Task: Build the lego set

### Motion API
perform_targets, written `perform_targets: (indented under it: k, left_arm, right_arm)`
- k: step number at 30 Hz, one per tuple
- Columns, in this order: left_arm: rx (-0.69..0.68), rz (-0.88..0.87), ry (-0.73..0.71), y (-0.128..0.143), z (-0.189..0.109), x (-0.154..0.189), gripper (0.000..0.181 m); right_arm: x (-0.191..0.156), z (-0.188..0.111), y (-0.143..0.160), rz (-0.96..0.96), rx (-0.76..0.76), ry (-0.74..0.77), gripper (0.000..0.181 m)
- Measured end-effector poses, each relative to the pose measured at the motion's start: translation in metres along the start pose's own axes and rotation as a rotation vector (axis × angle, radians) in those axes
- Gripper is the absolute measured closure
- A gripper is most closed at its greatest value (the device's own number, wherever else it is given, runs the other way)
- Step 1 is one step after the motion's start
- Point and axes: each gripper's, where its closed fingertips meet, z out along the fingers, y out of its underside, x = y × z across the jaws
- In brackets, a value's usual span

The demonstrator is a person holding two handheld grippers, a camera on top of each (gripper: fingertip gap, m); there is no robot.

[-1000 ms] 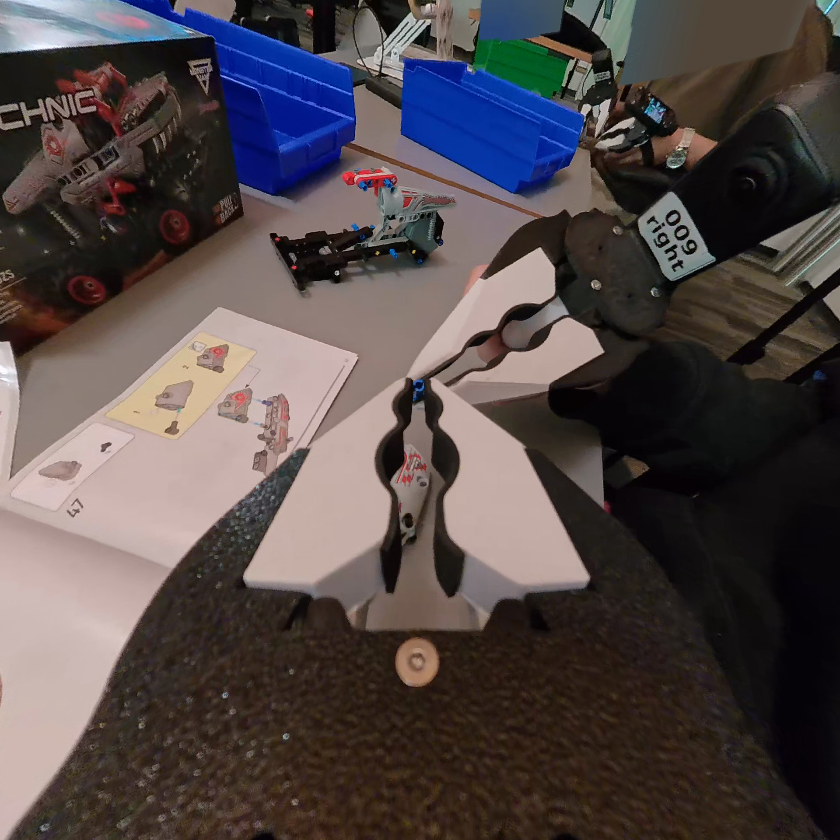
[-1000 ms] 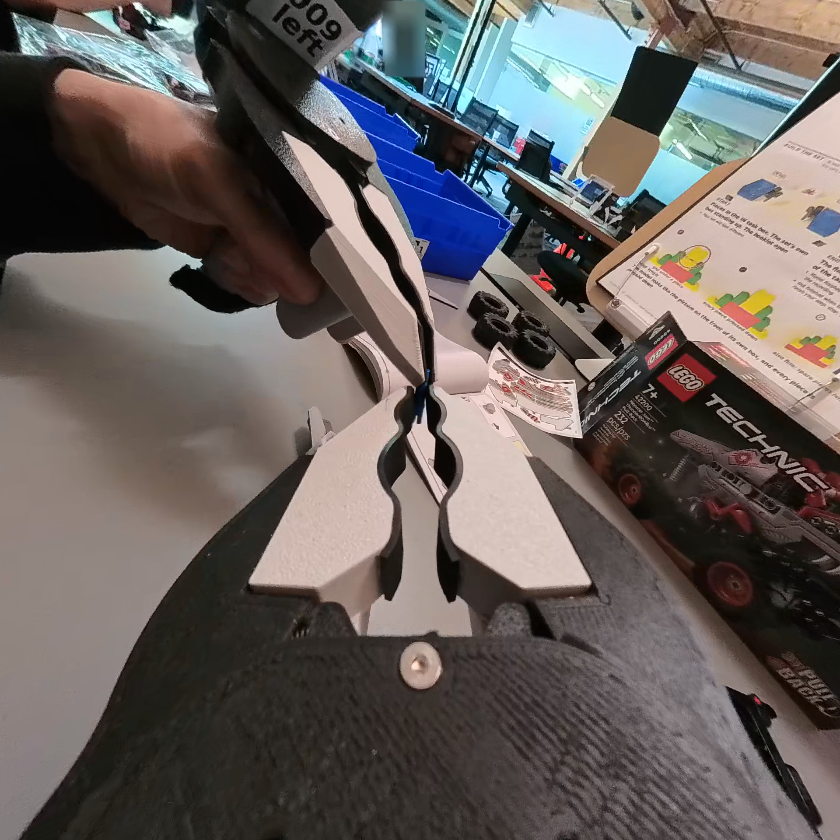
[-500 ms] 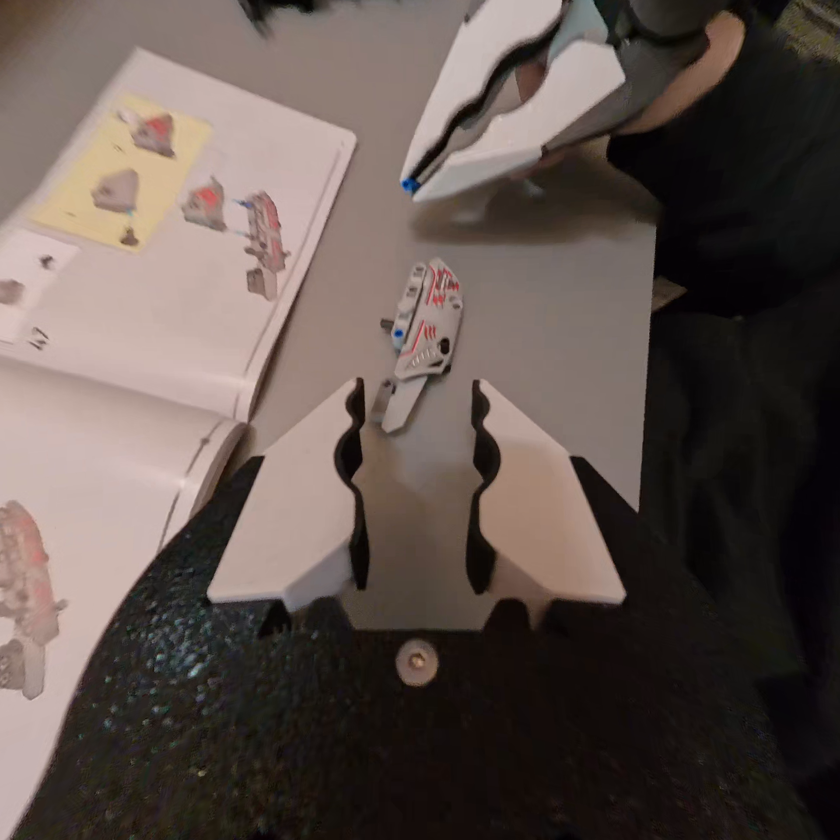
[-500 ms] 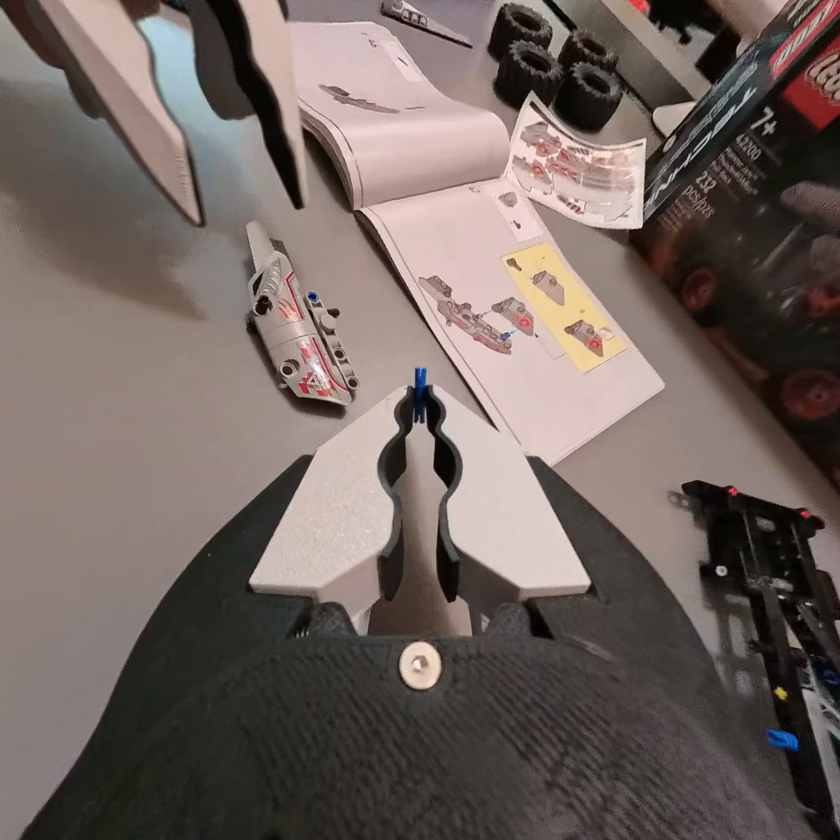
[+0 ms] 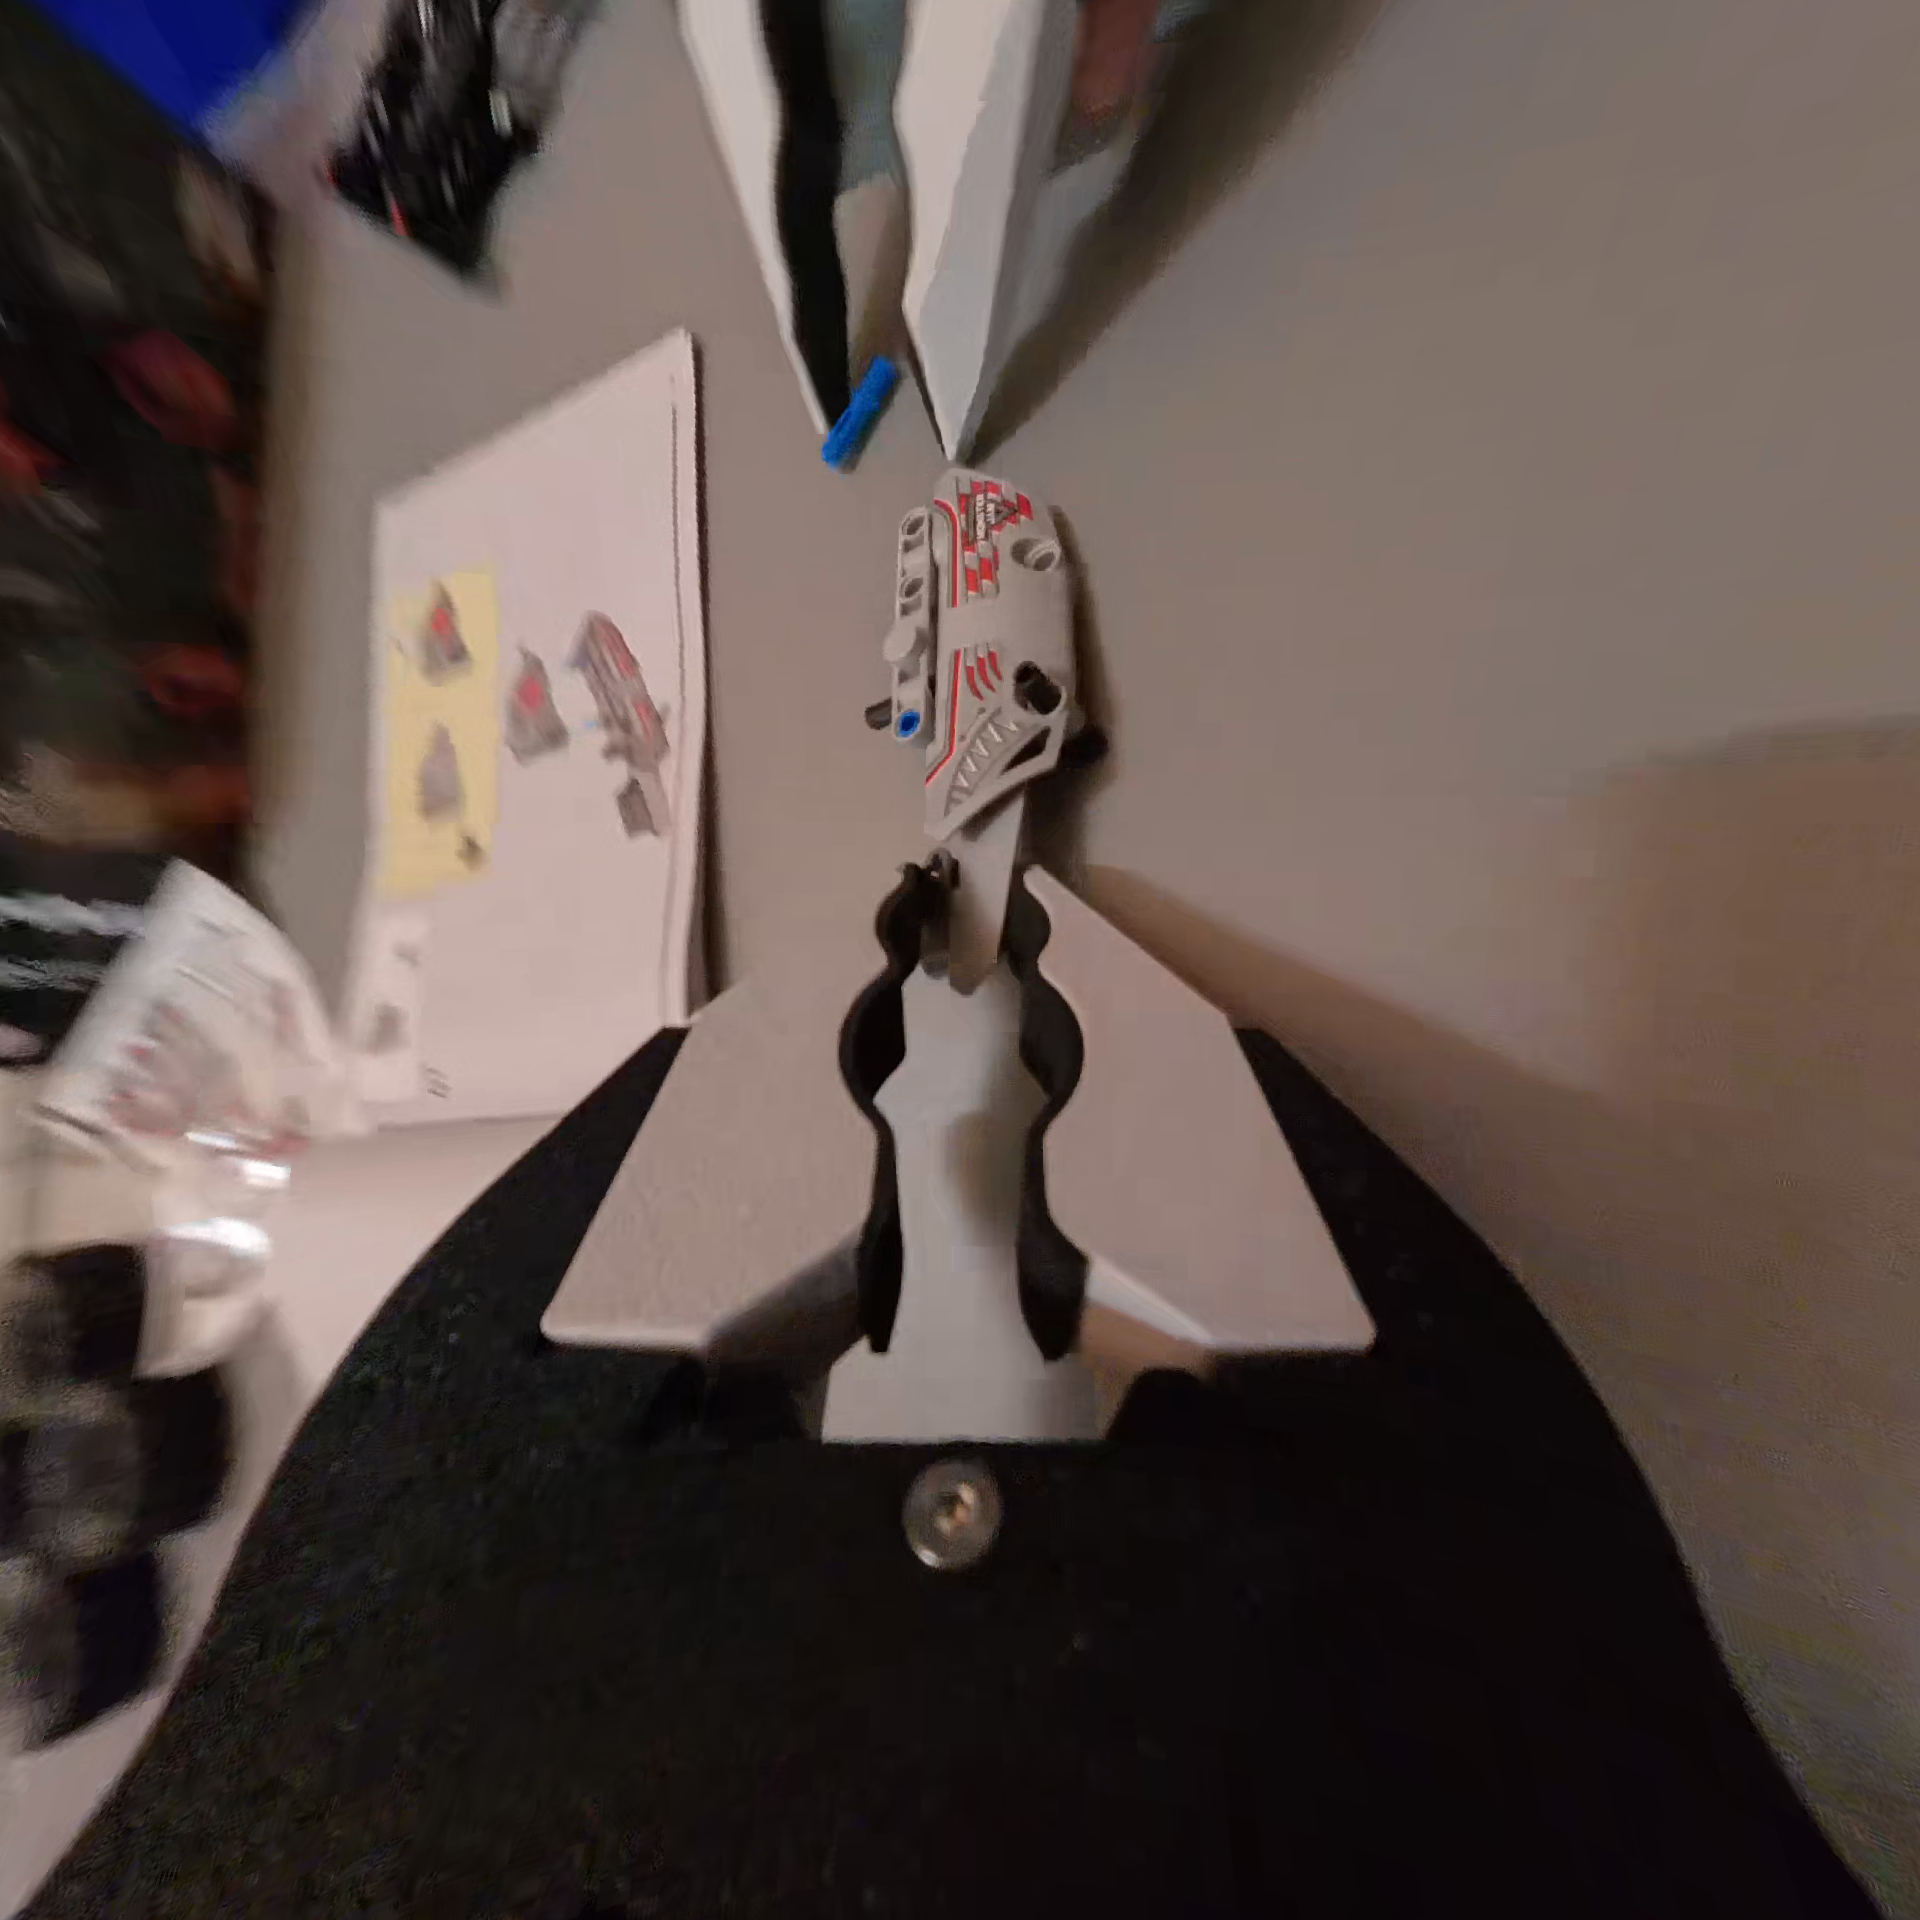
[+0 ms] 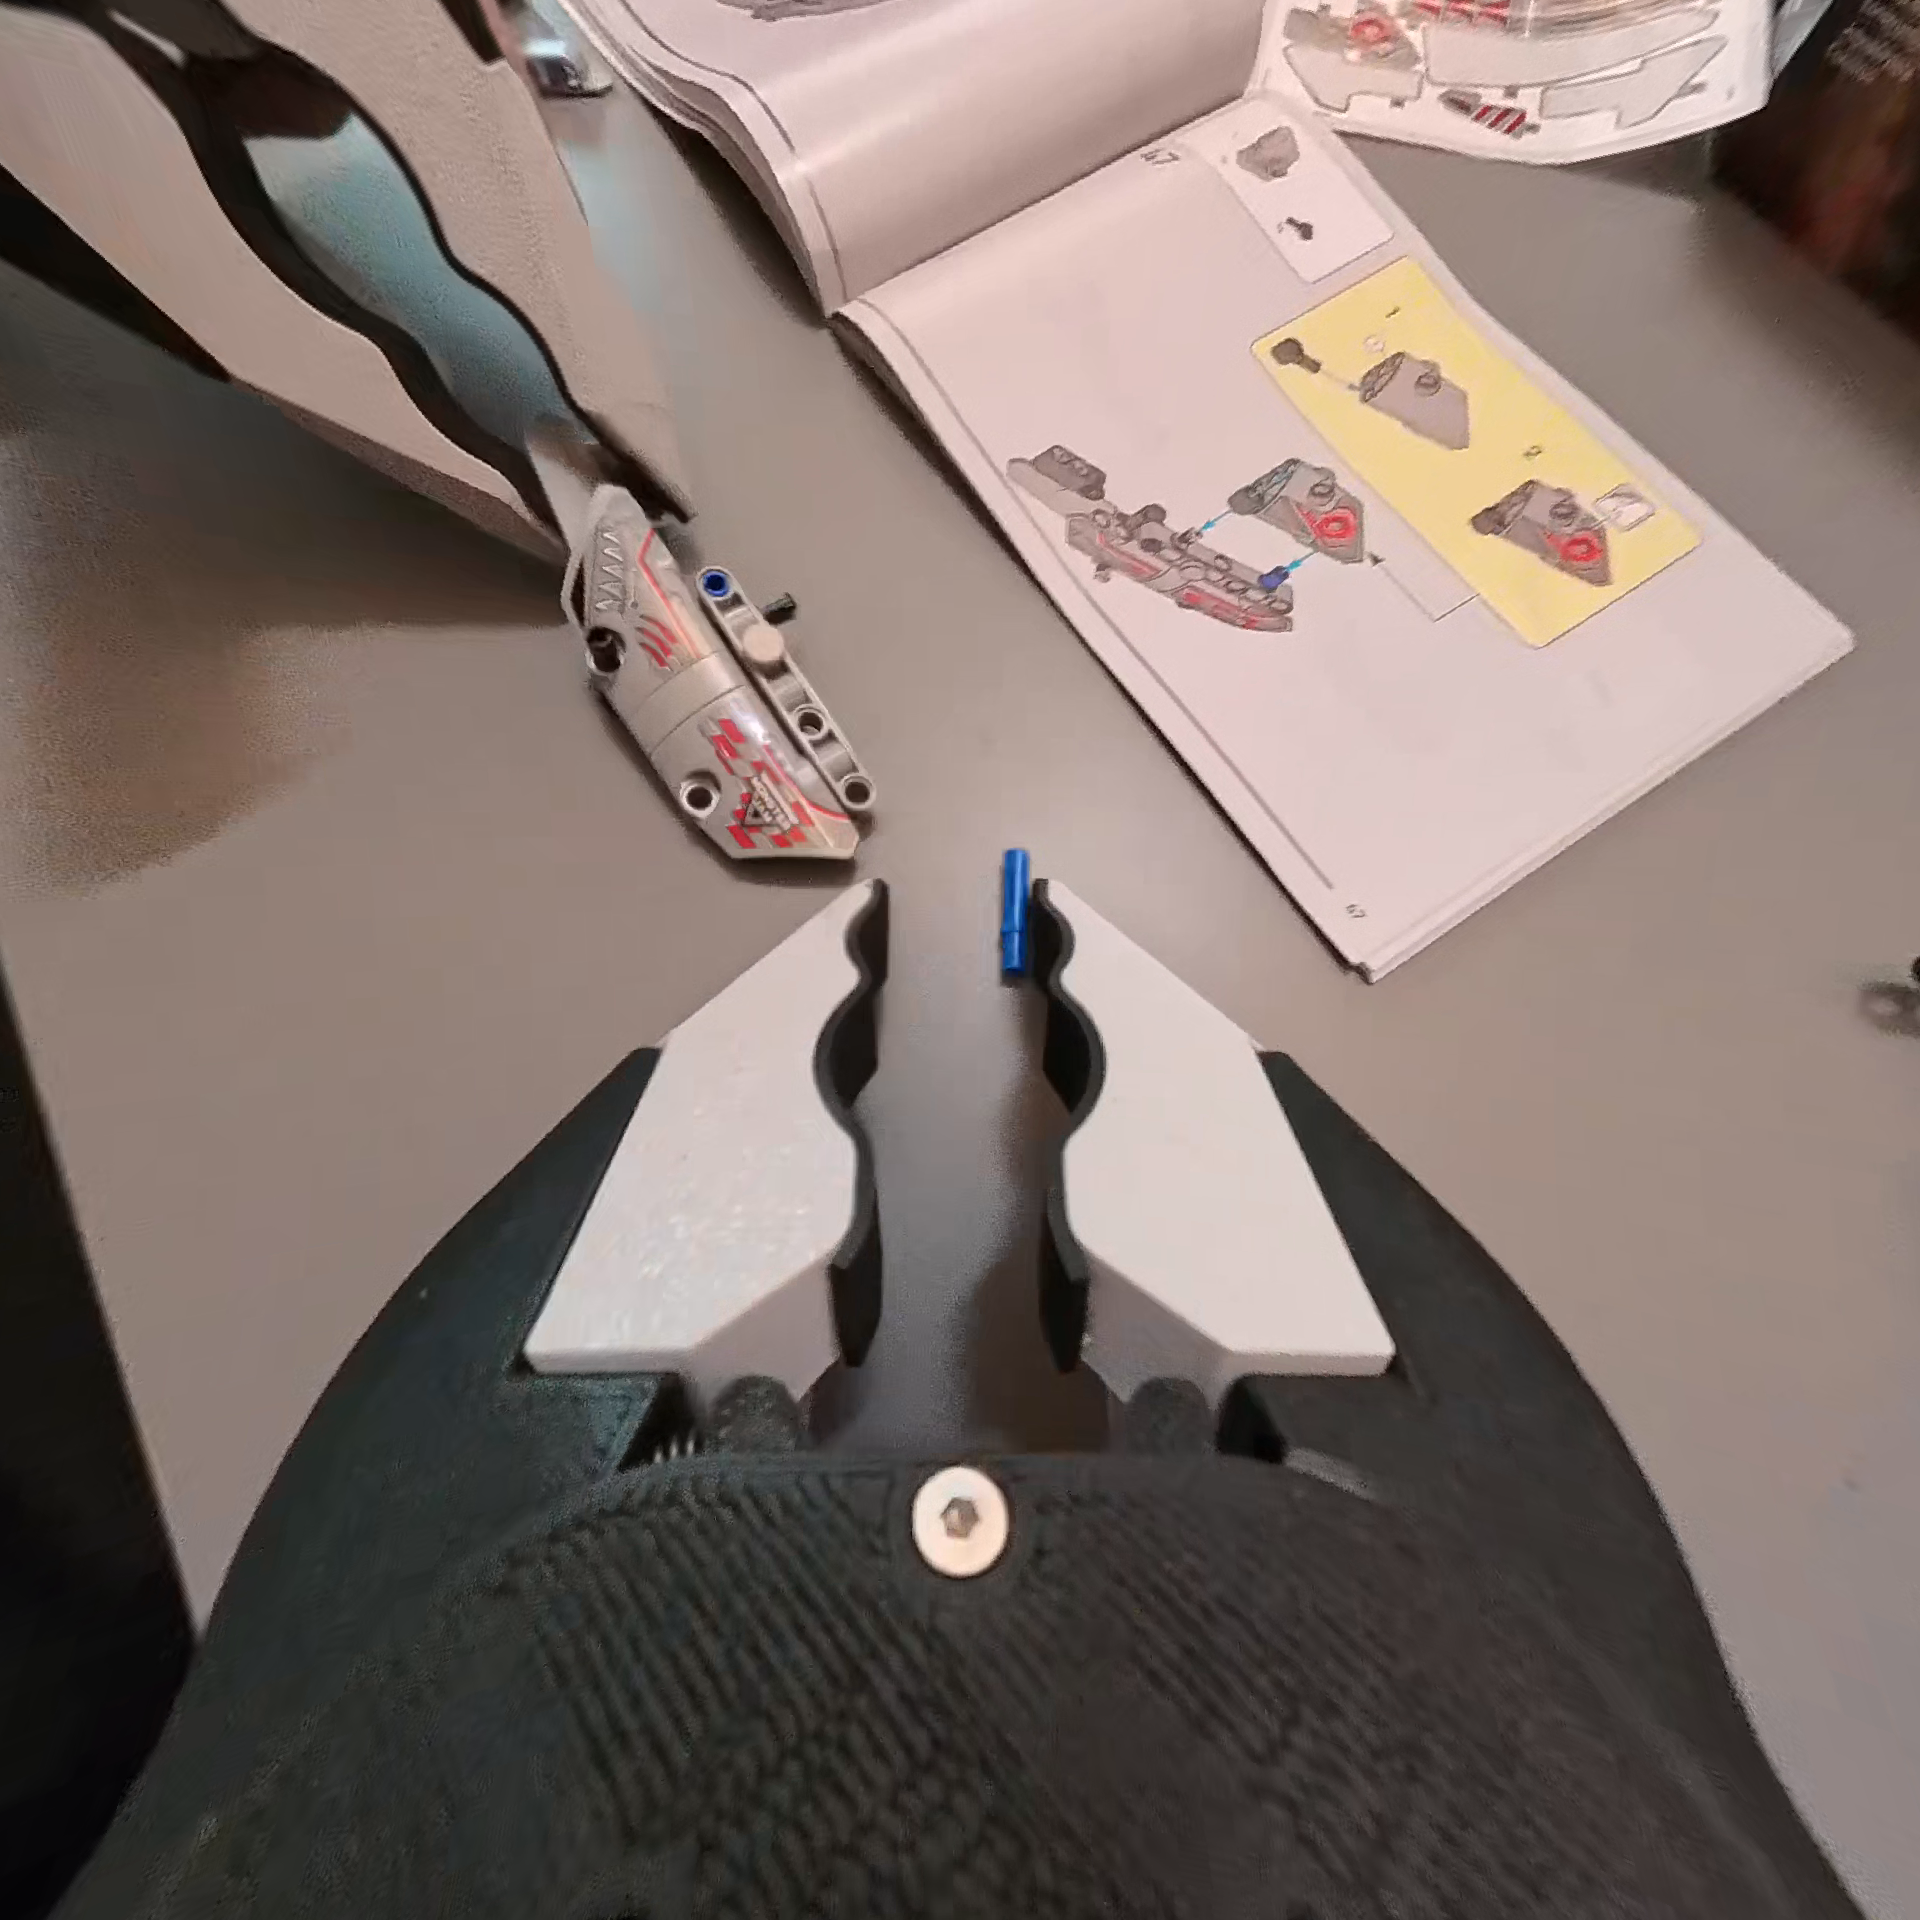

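Note:
A grey panel assembly with red stickers lies on the grey table; it also shows in the right wrist view. My left gripper is shut on its narrow pointed end, also seen in the right wrist view. My right gripper is open just short of the assembly's wide end. A small blue pin sits against the inner tip of its right finger; I cannot tell whether it rests on the table. In the left wrist view the right gripper and pin are beyond the assembly.
An open instruction booklet lies right of the assembly, with a sticker sheet behind it. In the blurred left wrist view a black chassis, a blue bin and the dark set box stand at the far left. Tip to tip, the grippers are about 10 cm apart.
My left gripper, open above the assembly half a second ago, has closed on its narrow end. My right gripper has opened, and the blue pin now sits beside one finger.

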Motion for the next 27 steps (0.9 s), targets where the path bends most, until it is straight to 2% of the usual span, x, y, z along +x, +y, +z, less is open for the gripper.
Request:
perform_targets:
  k: [1, 4, 8, 11, 12, 16, 21, 23, 25, 27]
  left_arm:
    - [0.001, 0.123, -0.074, -0.002, -0.002, -0.001, 0.169]
    - [0.004, 0.425, -0.356, -0.017, -0.015, -0.01, 0.169]
    - [0.025, 0.751, -0.665, -0.043, -0.035, -0.013, 0.177]
    - [0.017, 0.811, -0.687, -0.045, -0.03, -0.007, 0.177]
    - [0.015, 0.869, -0.727, -0.05, -0.031, -0.006, 0.177]
    - [0.036, 1.045, -0.833, -0.072, -0.038, -0.002, 0.177]
    - [0.099, 1.244, -0.942, -0.1, -0.053, 0.009, 0.176]
    - [0.099, 1.298, -0.937, -0.101, -0.053, 0.011, 0.176]
    - [0.097, 1.322, -0.95, -0.101, -0.055, 0.009, 0.177]
    - [0.089, 1.303, -0.923, -0.096, -0.053, 0.006, 0.174]
  right_arm:
    - [-0.003, -0.001, 0.0, 0.008, 0.009, -0.028, 0.149]
    - [-0.006, -0.013, -0.003, 0.047, 0.085, -0.082, 0.136]
    - [-0.027, -0.026, -0.007, 0.096, 0.151, -0.254, 0.126]
    - [-0.027, -0.025, -0.009, 0.088, 0.156, -0.236, 0.126]
    - [-0.028, -0.025, -0.013, 0.089, 0.178, -0.24, 0.12]
    - [-0.042, -0.042, -0.041, 0.133, 0.354, -0.371, 0.131]
    - [-0.059, -0.056, -0.047, 0.142, 0.441, -0.525, 0.135]
    - [-0.072, -0.067, -0.052, 0.108, 0.497, -0.6, 0.15]
    - [-0.076, -0.073, -0.056, 0.082, 0.544, -0.613, 0.162]
    - [-0.075, -0.07, -0.055, 0.064, 0.543, -0.582, 0.163]
